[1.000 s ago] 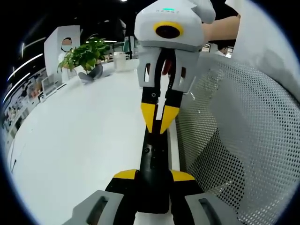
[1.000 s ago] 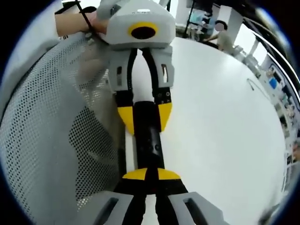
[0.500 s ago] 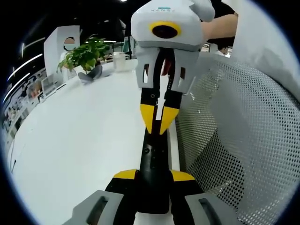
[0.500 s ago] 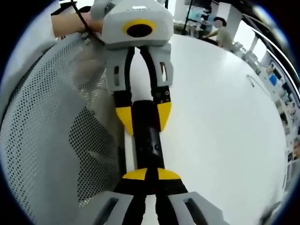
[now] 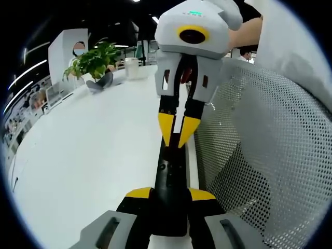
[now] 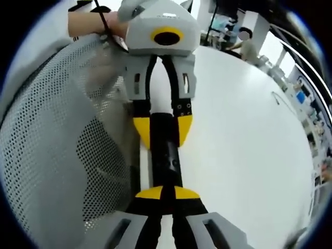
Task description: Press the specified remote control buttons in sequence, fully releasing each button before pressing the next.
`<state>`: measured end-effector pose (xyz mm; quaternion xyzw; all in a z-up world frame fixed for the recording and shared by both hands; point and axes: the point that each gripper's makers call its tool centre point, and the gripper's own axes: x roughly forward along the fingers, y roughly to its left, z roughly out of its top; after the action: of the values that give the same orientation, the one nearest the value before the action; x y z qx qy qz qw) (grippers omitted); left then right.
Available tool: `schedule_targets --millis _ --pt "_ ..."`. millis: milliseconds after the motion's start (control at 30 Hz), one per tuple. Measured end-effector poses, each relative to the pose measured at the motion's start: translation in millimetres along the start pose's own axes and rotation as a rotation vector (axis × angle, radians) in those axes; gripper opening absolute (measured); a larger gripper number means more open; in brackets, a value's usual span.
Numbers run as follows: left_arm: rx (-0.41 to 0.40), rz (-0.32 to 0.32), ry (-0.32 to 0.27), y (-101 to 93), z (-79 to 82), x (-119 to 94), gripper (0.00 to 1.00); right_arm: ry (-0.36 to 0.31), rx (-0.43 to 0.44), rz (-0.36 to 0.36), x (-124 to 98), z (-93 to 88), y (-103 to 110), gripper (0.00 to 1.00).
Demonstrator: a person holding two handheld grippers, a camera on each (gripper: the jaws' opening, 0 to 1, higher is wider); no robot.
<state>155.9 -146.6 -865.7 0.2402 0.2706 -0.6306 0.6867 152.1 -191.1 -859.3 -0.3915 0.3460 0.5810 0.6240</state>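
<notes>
A slim black remote (image 5: pixel 169 176) juts forward from my left gripper (image 5: pixel 170 195), whose yellow pads are shut on its sides. My right gripper (image 5: pixel 177 133) comes down from the top of the left gripper view, its yellow tips shut together and resting at the remote's far end. In the right gripper view my right gripper (image 6: pixel 167 193) has its tips closed together over the remote (image 6: pixel 166 155). Beyond them my left gripper (image 6: pixel 163 132) clamps the remote's other end. I cannot make out which button lies under the tips.
The white table (image 5: pixel 88 150) spreads to one side, with a potted plant (image 5: pixel 92 61) and a white cup (image 5: pixel 133 66) at its far end. A white mesh chair back (image 5: pixel 259 155) stands close beside the grippers. A person's forearm (image 6: pixel 93 23) holds the left gripper.
The right gripper's body has swung slightly to the right in the left gripper view. Its tips stay at the remote's end, and the left gripper's hold is unchanged.
</notes>
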Motion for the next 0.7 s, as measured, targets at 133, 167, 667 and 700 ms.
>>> schedule_targets --millis 133,167,667,700 --pt "0.001 0.0 0.0 0.1 -0.1 0.4 0.25 0.002 0.006 -0.002 -0.9 -1.6 -1.5 0.0" --pt "0.001 0.0 0.0 0.1 0.0 0.3 0.25 0.002 0.007 0.0 -0.7 -1.7 -1.4 0.0" --pt "-0.001 -0.001 -0.001 0.2 0.3 0.1 0.25 0.074 -0.007 0.057 2.4 -0.2 -3.4 0.0" --pt "-0.002 -0.001 -0.001 0.3 0.4 0.1 0.25 0.063 0.017 0.054 2.1 -0.2 -3.9 0.0"
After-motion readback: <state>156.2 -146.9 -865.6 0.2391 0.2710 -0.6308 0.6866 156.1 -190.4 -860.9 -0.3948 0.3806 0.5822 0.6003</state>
